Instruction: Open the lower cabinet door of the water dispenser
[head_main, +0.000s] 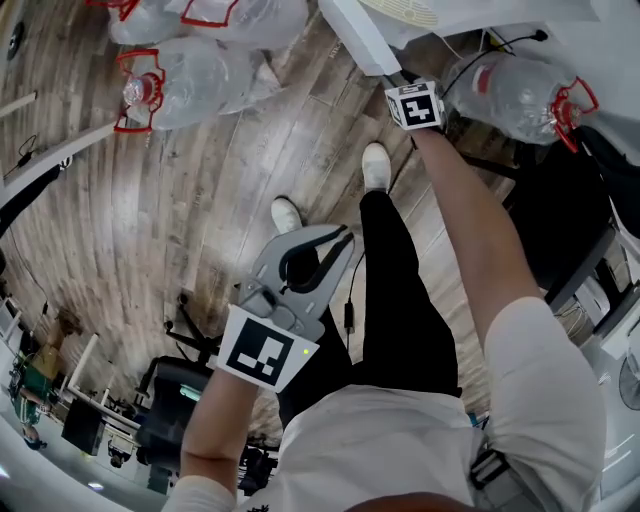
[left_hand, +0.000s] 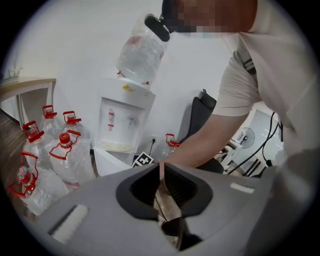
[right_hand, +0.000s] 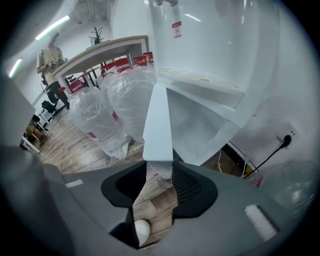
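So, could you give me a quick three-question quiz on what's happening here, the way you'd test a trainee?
1. True or false: the left gripper is holding the cabinet door.
2. What are the right gripper's fingers closed on? A: nothing at all. B: the edge of the cabinet door. C: the other gripper.
3. Fill in the blank: the lower door of the water dispenser stands ___ (open or shut).

Key: 1 false, since its fingers are together and empty, held back near the person's body. 2 B. 3 open, swung out from the cabinet.
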